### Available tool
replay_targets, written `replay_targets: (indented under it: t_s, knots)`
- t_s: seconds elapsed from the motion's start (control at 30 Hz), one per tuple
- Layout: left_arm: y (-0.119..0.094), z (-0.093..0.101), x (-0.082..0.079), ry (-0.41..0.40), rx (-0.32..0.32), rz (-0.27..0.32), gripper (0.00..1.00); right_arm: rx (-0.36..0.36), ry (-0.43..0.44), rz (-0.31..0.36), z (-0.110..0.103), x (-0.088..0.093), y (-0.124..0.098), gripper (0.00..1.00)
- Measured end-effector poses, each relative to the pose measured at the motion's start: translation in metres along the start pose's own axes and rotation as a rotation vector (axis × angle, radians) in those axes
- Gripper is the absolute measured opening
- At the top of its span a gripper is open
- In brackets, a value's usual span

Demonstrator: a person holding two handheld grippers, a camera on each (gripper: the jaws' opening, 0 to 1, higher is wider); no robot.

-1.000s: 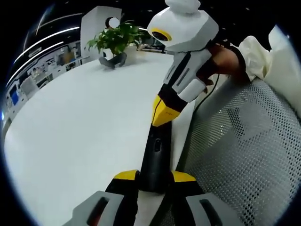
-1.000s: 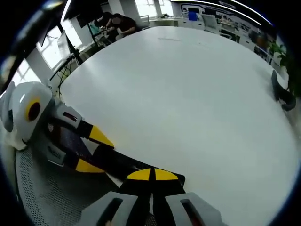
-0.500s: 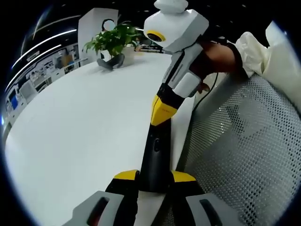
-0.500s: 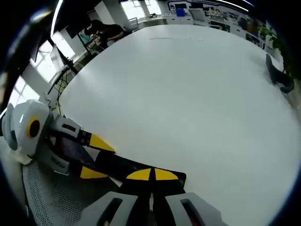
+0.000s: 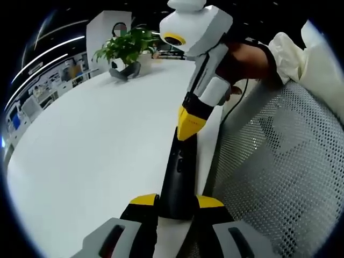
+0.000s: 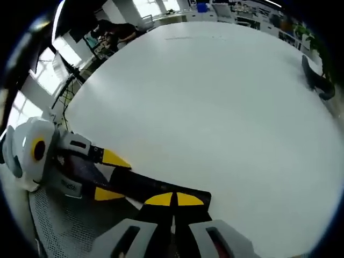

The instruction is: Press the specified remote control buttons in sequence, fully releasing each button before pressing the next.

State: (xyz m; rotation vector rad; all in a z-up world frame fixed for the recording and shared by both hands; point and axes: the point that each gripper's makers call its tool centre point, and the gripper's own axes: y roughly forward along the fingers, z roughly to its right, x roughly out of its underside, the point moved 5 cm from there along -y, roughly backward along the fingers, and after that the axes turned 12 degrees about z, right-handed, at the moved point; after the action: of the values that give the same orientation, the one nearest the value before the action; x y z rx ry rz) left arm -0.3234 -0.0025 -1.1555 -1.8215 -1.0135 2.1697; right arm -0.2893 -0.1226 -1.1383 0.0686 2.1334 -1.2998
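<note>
A black remote control (image 5: 177, 174) lies lengthwise between my left gripper's (image 5: 176, 201) yellow-tipped jaws, which are shut on its near end just above the white table (image 5: 97, 140). My right gripper (image 5: 188, 124) comes down from the upper right, jaws shut, its yellow tips resting on the remote's far end above the small buttons. In the right gripper view, my right gripper (image 6: 173, 200) sits on the remote control (image 6: 145, 187), and my left gripper (image 6: 110, 176) clamps the remote from the left.
A grey mesh chair back (image 5: 274, 177) stands close on the right, by the table's edge. A person's hand (image 5: 250, 56) and white sleeve hold the right gripper. A potted plant (image 5: 124, 45) stands at the far end. People (image 6: 115, 32) sit beyond the table.
The right gripper's body has leaned further left and up in the left gripper view, its tips staying at the remote's far end. The left gripper's hold is unchanged.
</note>
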Motion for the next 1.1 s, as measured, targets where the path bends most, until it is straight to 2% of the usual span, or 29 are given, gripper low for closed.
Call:
replay_targets:
  t_s: [0.1,0.27,0.37,0.53,1.1]
  knots:
    - [0.000,0.000,0.000,0.008,0.000,0.000,0.26,-0.050,0.049,0.008,-0.006,-0.001,-0.001,0.00]
    - [0.000,0.000,0.001,0.037,0.003,0.001,0.25,-0.090,0.058,0.016,-0.012,-0.002,-0.001,0.00]
    - [0.001,0.000,0.001,0.036,0.002,0.007,0.25,-0.089,0.051,0.007,-0.012,-0.001,0.001,0.00]
    - [0.001,0.000,0.001,0.038,0.003,0.010,0.26,-0.086,0.013,-0.048,-0.013,0.007,0.006,0.00]
    - [0.002,0.000,0.001,0.039,0.004,0.020,0.26,-0.086,0.049,-0.034,-0.011,0.005,0.005,0.00]
